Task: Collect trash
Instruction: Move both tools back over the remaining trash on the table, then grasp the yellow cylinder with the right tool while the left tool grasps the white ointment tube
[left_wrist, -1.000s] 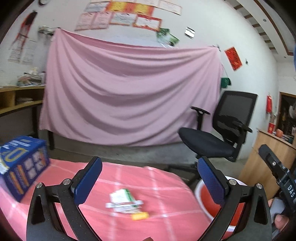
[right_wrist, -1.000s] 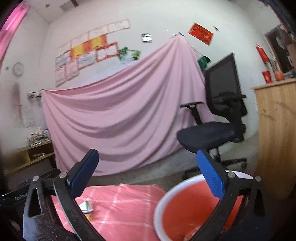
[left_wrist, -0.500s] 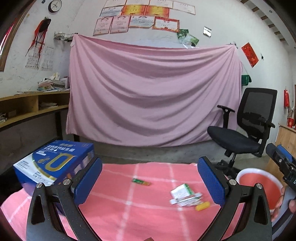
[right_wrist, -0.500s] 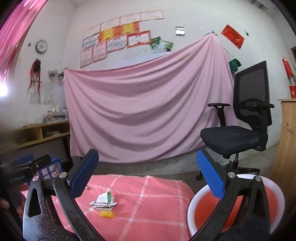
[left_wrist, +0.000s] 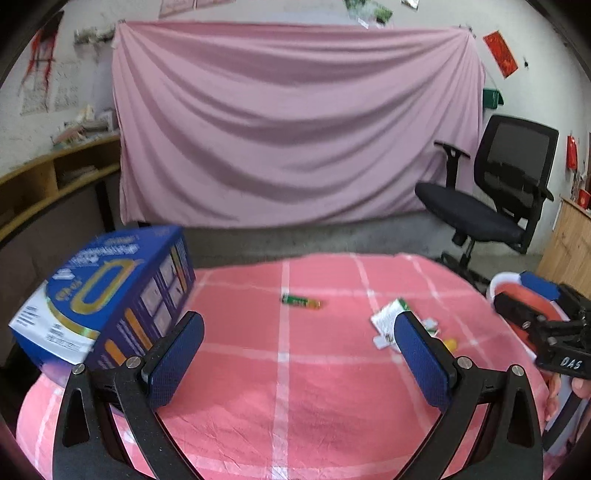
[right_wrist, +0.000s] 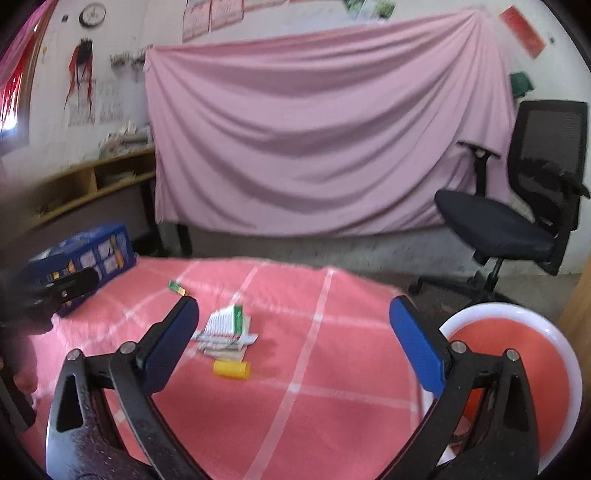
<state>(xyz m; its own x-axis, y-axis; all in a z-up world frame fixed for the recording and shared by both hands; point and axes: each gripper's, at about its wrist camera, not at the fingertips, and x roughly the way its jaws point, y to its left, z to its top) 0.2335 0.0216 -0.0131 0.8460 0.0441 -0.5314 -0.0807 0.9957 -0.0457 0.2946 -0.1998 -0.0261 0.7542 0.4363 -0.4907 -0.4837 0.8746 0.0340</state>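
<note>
A green battery (left_wrist: 301, 301) lies on the pink checked tablecloth (left_wrist: 295, 387); it also shows in the right wrist view (right_wrist: 176, 288). A crumpled white-and-green wrapper (right_wrist: 227, 326) and a small yellow cap (right_wrist: 232, 369) lie near the middle. In the left wrist view the wrapper (left_wrist: 388, 319) is partly hidden by my finger. A red basin with a white rim (right_wrist: 517, 373) stands at the table's right. My left gripper (left_wrist: 295, 362) is open and empty above the cloth. My right gripper (right_wrist: 295, 347) is open and empty, above the cloth near the wrapper and basin.
A blue carton (left_wrist: 99, 295) sits on the table's left side. A black office chair (left_wrist: 491, 199) stands at the right. A pink sheet (left_wrist: 295, 122) hangs on the back wall. Wooden shelves (left_wrist: 48, 177) run along the left wall.
Both grippers have tilted downward toward the table, so the cloth and trash fill more of the views. Both stay open and empty.
</note>
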